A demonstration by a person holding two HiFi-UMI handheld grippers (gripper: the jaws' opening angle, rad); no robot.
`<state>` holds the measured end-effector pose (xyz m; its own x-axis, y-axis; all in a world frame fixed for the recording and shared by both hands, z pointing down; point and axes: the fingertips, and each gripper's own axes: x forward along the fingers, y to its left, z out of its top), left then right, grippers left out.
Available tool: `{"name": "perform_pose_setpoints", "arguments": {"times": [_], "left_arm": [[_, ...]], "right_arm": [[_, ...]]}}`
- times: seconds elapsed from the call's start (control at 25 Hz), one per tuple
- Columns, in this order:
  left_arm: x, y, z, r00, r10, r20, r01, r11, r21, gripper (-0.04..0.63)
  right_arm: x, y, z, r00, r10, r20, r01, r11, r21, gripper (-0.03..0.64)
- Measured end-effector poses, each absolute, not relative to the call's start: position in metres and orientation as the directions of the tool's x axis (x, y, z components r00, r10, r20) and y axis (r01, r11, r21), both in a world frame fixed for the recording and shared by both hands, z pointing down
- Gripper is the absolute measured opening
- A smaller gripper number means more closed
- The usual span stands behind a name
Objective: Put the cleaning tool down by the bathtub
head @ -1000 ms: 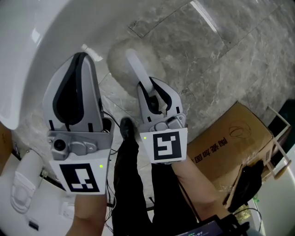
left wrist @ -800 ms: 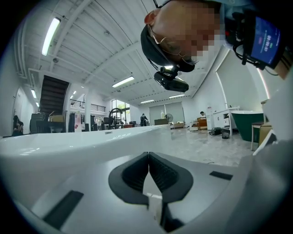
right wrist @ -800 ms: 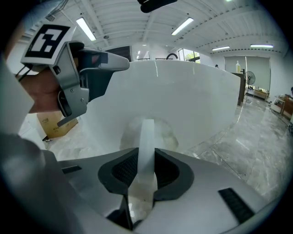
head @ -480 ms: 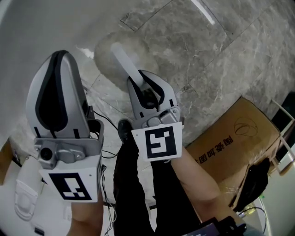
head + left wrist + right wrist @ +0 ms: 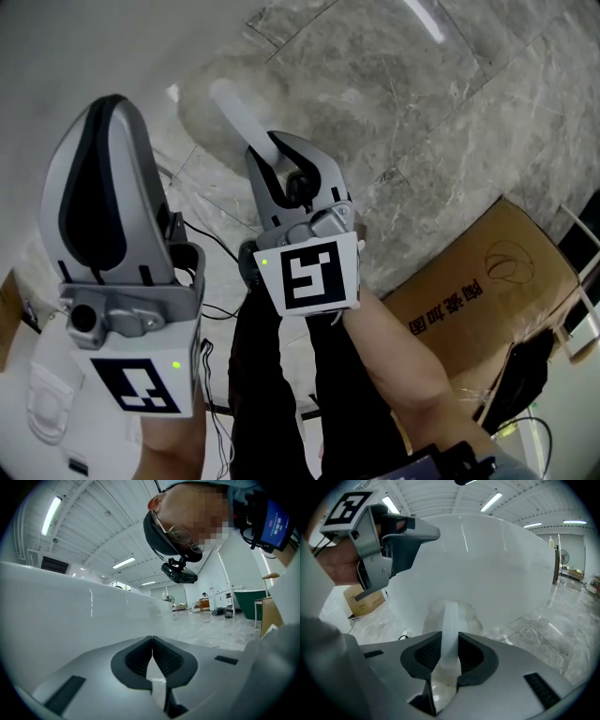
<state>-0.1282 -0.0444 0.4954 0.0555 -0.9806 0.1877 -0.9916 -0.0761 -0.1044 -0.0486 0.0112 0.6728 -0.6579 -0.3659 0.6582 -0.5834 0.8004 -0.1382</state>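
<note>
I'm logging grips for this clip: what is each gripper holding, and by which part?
The right gripper clamps the cleaning tool by its white handle; the left gripper is shut and empty.

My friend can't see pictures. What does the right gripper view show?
The right gripper clamps the white handle of a cleaning tool, its fluffy head near a big white bathtub. The left gripper hangs at upper left, over a grey stone floor.

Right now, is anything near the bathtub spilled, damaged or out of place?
Nothing stands out. The right gripper grips the cleaning tool by its white handle, with the pale head beside the bathtub. The left gripper is shut and empty. The marble floor shows no spill.
</note>
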Motion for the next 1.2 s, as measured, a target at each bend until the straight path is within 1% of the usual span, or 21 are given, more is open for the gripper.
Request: {"name": "perform_pose_setpoints", "arguments": {"times": [0.4,1.2], "left_arm": [[-0.133,-0.046,0.518,0.058,-0.981,0.187,-0.990,-0.080,-0.114,0.017],[-0.129,-0.041,0.559,0.098,-0.976,0.193,-0.981,-0.128,-0.147,0.017]], "right_arm": [[-0.062,0.019,0.710,-0.661,-0.325,0.676,-0.554,0.820,-0.147,0.098],[-0.065,0.034,0.786,-0.634,-0.267,0.725,-0.551,0.814,-0.182,0.100]]}}
